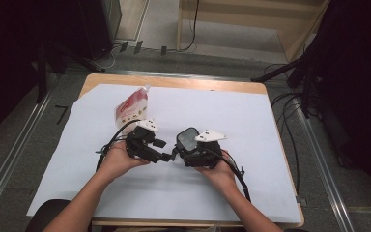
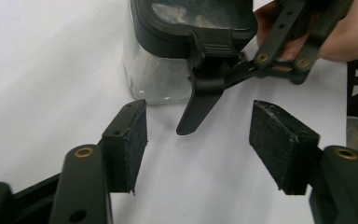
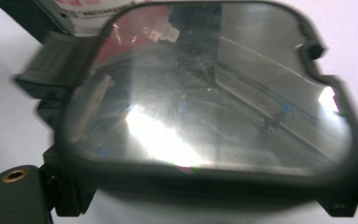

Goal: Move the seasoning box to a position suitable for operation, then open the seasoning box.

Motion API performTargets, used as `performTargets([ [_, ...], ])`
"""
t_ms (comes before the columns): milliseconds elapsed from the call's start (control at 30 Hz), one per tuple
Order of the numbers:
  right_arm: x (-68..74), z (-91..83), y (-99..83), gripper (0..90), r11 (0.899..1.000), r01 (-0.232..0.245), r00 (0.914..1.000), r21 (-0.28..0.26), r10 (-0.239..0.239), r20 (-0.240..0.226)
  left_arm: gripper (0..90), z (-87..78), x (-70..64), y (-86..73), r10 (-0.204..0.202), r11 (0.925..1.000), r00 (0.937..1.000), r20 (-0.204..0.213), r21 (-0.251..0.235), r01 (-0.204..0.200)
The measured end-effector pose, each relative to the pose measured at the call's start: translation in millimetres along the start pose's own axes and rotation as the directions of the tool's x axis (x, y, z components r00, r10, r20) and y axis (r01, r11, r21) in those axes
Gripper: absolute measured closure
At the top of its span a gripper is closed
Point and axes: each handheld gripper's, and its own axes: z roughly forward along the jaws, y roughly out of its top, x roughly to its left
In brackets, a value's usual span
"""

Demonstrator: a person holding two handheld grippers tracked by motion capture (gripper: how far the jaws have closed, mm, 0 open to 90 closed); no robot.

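A clear container [image 1: 188, 137] with a black lid [image 3: 205, 93] stands on the white sheet between my two grippers. One black latch flap [image 2: 200, 102] on the lid's side hangs loose and points down. My right gripper [image 1: 182, 151] reaches in from the right and looks shut on the container at the lid's edge beside that latch; in the right gripper view the lid hides its jaw tips. My left gripper [image 2: 198, 135] is open, and the loose flap sits just ahead of the gap between its pads [image 2: 135, 140] without touching them.
A red and white spouted pouch [image 1: 131, 110] stands behind the left gripper, toward the table's back left. The white sheet [image 1: 232, 111] covers most of the wooden table [image 1: 174, 81]. Cables [image 1: 236, 176] trail from both grippers toward the person.
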Motion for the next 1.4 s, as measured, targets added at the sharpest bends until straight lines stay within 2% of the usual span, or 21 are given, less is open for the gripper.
performTargets([
  [100,-1.2,-10.0,2.0,13.2,1.0,0.01,0.9999,0.012,-0.01,-0.008,45.7,-1.7,1.2,1.5,-0.014,0.9999,0.9988,0.047,0.0,0.014],
  [167,-1.2,-16.6,1.4,13.2,1.0,0.011,0.9998,0.012,-0.011,-0.018,48.5,-2.5,0.7,3.7,-0.022,0.9997,0.9985,0.051,-0.005,0.022],
  [233,-3.6,-21.3,1.6,13.4,1.0,-0.006,0.9994,0.017,0.007,-0.033,50.7,-3.4,1.3,5.3,-0.019,0.9998,0.999,0.042,-0.006,0.019],
  [300,-5.6,-27.9,1.8,13.4,1.0,-0.011,0.9992,0.026,0.012,-0.037,51.9,-5.0,0.9,7.0,-0.004,0.9999,0.9998,0.02,0.013,0.004],
  [400,-7.0,-41.9,-0.9,17.7,0.999,0.009,0.9992,0.032,-0.008,-0.038,51.8,-6.8,2.6,8.0,-0.012,0.9997,0.9989,0.044,-0.02,0.013],
  [433,-7.9,-45.0,-1.6,19.1,0.999,0.004,0.9988,0.034,-0.002,-0.048,50.3,-7.4,2.9,9.2,-0.012,0.9996,0.9992,0.037,-0.024,0.013],
  [533,-12.7,-56.7,-3.0,29.4,0.999,-0.021,0.9971,0.027,0.023,-0.072,53.2,-8.0,2.1,13.9,-0.004,0.9996,0.9995,0.032,-0.028,0.005],
  [567,-14.7,-59.9,-3.3,35.7,0.999,-0.027,0.9969,0.027,0.029,-0.073,55.3,-8.3,1.4,16.9,0.0,0.9999,0.9996,0.03,-0.011,0.0],
  [600,-18.1,-63.2,-3.4,44.7,0.999,-0.043,0.9936,0.027,0.045,-0.103,60.5,-8.8,0.5,18.6,0.003,1.0,0.9999,0.015,-0.004,-0.003],
  [633,-19.9,-64.9,-3.3,48.6,0.998,-0.058,0.9914,0.031,0.061,-0.116,67.3,-10.7,-1.4,20.6,-0.003,1.0,1.0,-0.009,-0.003,0.003],
  [667,-22.5,-66.9,-3.2,55.8,0.996,-0.08,0.9889,0.034,0.084,-0.123,72.2,-11.6,-2.3,21.2,-0.018,0.9997,0.9998,-0.011,-0.019,0.017],
  [733,-24.9,-67.6,-2.8,64.6,0.994,-0.106,0.9856,0.04,0.11,-0.128,82.7,-14.1,-3.3,20.5,-0.01,0.9994,0.9998,-0.02,-0.034,0.009],
  [800,-25.2,-67.0,-3.2,73.4,0.994,-0.097,0.9876,0.057,0.103,-0.118,90.0,-14.4,-2.1,18.6,-0.024,0.9986,0.9996,-0.012,-0.047,0.023],
  [867,-24.8,-66.4,-3.3,80.3,0.994,-0.083,0.9901,0.069,0.09,-0.107,90.0,-13.2,0.2,17.7,-0.039,0.9981,0.9992,0.009,-0.048,0.039],
  [967,-25.2,-66.1,-3.3,88.4,0.994,-0.087,0.9891,0.073,0.095,-0.113,90.0,-8.5,1.7,16.1,-0.046,0.9987,0.999,0.001,-0.024,0.046],
  [1100,-24.7,-63.2,-3.6,89.9,0.993,-0.078,0.9899,0.088,0.088,-0.111,90.0,-4.2,5.0,13.6,-0.047,0.9989,0.9988,-0.013,-0.01,0.047],
  [1133,-24.1,-62.1,-3.6,89.8,0.993,-0.075,0.9903,0.091,0.085,-0.11,90.0,-2.9,5.1,12.8,-0.06,0.9981,0.9981,-0.017,-0.016,0.06],
  [1200,-23.8,-60.3,-3.3,89.4,0.994,-0.051,0.993,0.093,0.06,-0.102,90.0,0.1,8.4,10.6,-0.082,0.9962,0.9966,0.007,-0.031,0.082],
  [1267,-22.5,-57.2,-2.9,89.4,0.996,-0.034,0.9939,0.087,0.043,-0.101,90.0,5.2,10.0,9.1,-0.097,0.9949,0.9952,0.012,-0.025,0.097],
  [1333,-22.2,-55.3,-2.6,89.8,0.996,-0.032,0.9939,0.083,0.04,-0.103,90.0,8.3,8.8,8.8,-0.09,0.9959,0.9959,-0.008,-0.011,0.09],
  [1400,-22.8,-55.1,-2.2,89.8,0.996,-0.035,0.994,0.086,0.043,-0.101,90.0,11.4,7.9,8.5,-0.08,0.9968,0.9968,0.002,-0.005,0.08],
])
